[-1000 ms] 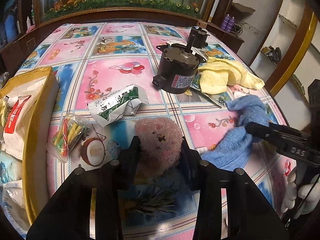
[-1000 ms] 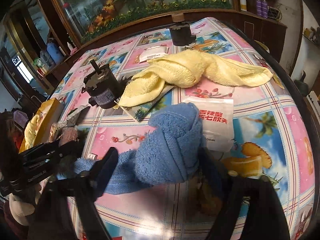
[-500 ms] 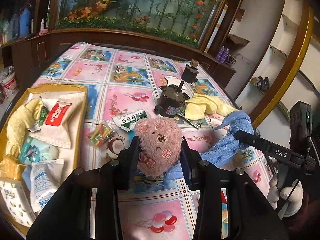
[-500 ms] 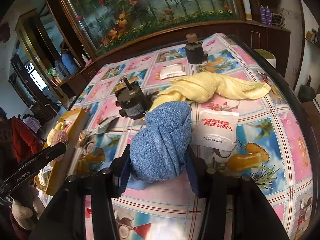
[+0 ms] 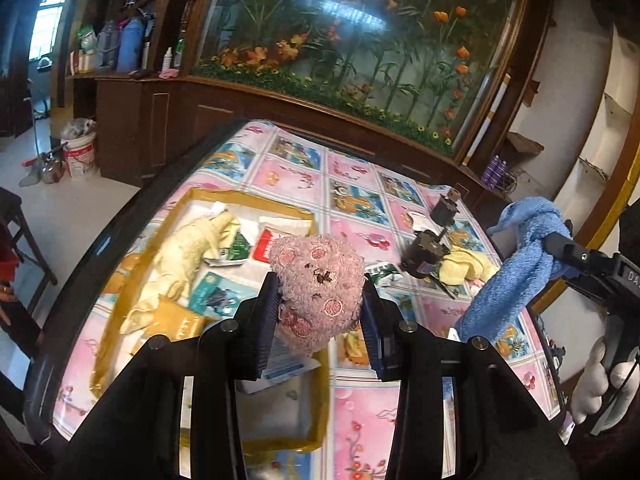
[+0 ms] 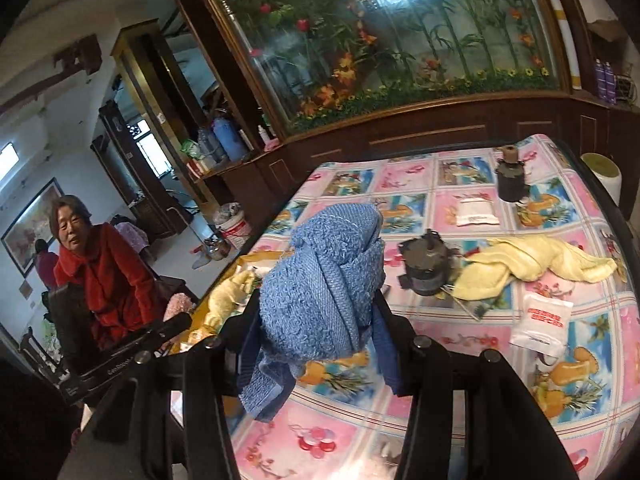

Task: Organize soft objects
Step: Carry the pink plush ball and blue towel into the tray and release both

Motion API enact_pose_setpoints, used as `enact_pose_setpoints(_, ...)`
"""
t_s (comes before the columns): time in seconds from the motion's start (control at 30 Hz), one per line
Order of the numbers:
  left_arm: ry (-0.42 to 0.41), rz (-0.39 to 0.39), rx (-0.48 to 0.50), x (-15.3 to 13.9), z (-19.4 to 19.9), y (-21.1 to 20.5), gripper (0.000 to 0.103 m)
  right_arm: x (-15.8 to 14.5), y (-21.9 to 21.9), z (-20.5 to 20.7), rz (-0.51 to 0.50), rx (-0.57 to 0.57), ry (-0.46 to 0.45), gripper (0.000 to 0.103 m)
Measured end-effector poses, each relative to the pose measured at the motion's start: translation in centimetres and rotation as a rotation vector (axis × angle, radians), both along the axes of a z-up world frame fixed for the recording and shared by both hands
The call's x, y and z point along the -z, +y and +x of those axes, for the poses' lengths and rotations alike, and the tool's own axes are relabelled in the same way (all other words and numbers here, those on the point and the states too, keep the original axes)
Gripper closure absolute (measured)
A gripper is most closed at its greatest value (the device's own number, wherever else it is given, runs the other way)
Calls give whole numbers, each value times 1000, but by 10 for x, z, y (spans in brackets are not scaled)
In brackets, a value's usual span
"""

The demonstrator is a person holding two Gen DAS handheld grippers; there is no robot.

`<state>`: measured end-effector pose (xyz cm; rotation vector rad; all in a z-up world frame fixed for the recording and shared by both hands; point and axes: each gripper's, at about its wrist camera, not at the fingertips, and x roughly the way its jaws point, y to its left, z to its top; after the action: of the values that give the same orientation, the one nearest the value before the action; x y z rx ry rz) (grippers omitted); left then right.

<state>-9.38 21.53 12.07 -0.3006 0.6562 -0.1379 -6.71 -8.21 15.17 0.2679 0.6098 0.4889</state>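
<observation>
A pink plush toy (image 5: 316, 280) is squeezed between the pads of my left gripper (image 5: 320, 292), held in the air above the near right part of a yellow tray (image 5: 256, 200). My right gripper (image 6: 318, 304) is shut on a bunched blue towel (image 6: 328, 272), whose loose end hangs below the fingers. In the left wrist view the blue towel (image 5: 516, 272) and the right gripper (image 5: 560, 244) hang high at the right. A yellow towel (image 6: 532, 264) lies crumpled on the table.
The tray holds a pale yellow cloth (image 5: 188, 252) and several packets. On the patterned tablecloth stand two dark motors (image 6: 426, 268) (image 6: 510, 178) and white packets (image 6: 540, 324) (image 6: 476, 212). A person in red (image 6: 108, 276) sits beyond the table's left edge.
Both grippers have risen from the table with their loads. The left one swung left over the tray. The right jaws closed from a wider stance onto the blue towel.
</observation>
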Motion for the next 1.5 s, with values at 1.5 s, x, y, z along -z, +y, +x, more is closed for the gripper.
enact_pose_setpoints(1.5,71,107,-233,28,-19,47,54,75,190,80,-253,-172,169,44)
